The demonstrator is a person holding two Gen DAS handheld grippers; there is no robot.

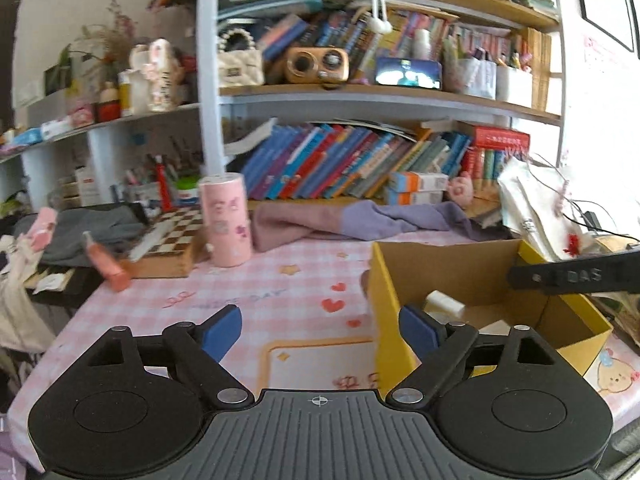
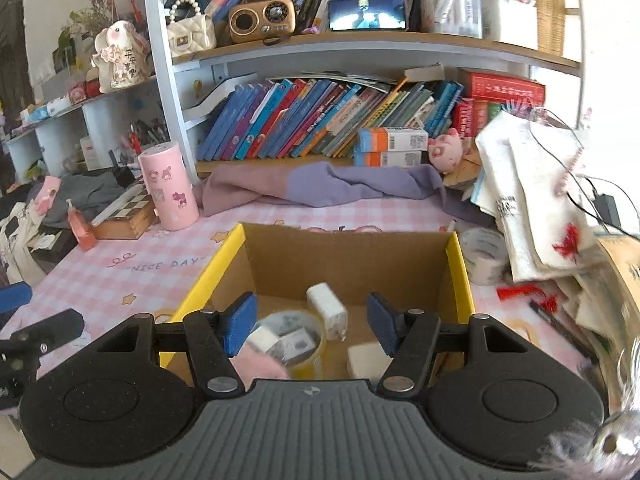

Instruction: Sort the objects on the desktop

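A yellow cardboard box (image 2: 456,256) stands on the pink checked desk mat; it also shows in the left wrist view (image 1: 384,300). Inside lie a white charger (image 2: 326,310), a roll of clear tape (image 2: 308,344), a pink object (image 2: 260,362) and a white block (image 2: 366,358). My right gripper (image 2: 312,322) is open and empty above the box's near side. My left gripper (image 1: 320,330) is open and empty, straddling the box's left wall. The right gripper's finger (image 1: 572,276) shows over the box.
A pink cylinder (image 2: 168,186), a chessboard box (image 2: 124,214) and an orange bottle (image 2: 80,230) stand at the left. A purple cloth (image 2: 320,186) lies at the back. A tape roll (image 2: 486,256), papers and cables (image 2: 532,192) crowd the right. Bookshelves rise behind.
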